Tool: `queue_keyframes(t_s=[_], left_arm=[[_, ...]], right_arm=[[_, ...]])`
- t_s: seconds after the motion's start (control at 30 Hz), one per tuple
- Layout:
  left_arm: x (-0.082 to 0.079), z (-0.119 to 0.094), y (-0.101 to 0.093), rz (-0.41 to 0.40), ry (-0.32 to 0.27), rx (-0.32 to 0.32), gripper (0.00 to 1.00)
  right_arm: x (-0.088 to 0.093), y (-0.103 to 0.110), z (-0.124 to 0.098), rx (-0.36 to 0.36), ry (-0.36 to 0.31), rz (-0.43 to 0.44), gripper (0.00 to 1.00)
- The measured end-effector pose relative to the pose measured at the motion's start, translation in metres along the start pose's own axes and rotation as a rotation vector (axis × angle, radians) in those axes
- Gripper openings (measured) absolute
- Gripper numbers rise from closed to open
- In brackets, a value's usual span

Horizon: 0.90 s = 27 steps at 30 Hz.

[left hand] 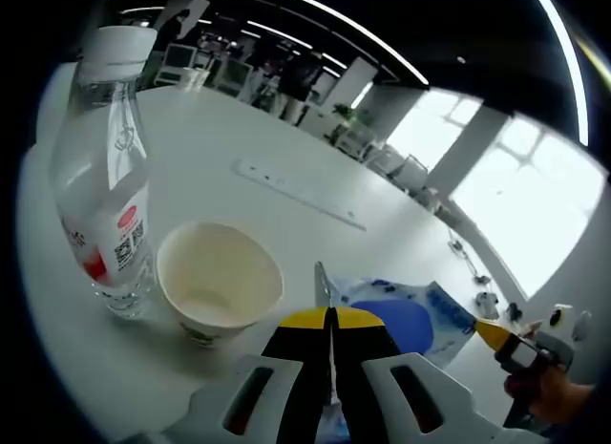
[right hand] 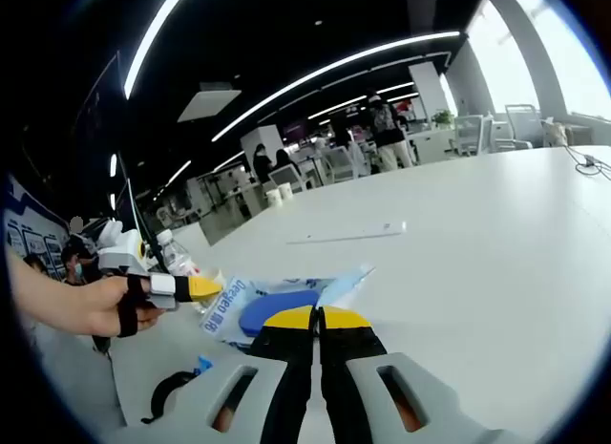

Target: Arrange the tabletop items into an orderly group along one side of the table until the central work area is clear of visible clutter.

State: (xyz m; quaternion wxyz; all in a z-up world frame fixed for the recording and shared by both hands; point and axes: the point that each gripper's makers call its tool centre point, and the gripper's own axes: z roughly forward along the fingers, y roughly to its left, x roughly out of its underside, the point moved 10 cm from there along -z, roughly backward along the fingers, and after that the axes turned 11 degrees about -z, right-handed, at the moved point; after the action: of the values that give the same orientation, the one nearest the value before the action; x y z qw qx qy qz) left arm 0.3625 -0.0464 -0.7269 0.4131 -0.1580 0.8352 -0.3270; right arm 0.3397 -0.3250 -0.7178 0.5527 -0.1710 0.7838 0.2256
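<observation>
A clear water bottle with a white cap and red label stands on the white table, also seen as a bottle behind a hand. Right of it stands an empty paper cup. A blue packet lies past the cup. My left gripper is shut with the packet's edge running in between its jaws; a hand holds this left gripper at the blue packet. My right gripper is shut, its tips over the packet's near edge. That right gripper touches the packet's far corner.
A long white strip lies flat mid-table, also seen as a strip. A black strap lies near the table's edge. Cables trail at the far side. Desks, chairs and people stand beyond the table.
</observation>
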Motion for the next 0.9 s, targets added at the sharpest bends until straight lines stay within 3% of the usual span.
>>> queue_keyframes(t_s=[0.9], left_arm=[[0.006,0.014,0.012,0.162,-0.010,-0.094,0.00]], right_arm=[[0.028,-0.003,0.020,-0.001,0.060,0.010,0.00]])
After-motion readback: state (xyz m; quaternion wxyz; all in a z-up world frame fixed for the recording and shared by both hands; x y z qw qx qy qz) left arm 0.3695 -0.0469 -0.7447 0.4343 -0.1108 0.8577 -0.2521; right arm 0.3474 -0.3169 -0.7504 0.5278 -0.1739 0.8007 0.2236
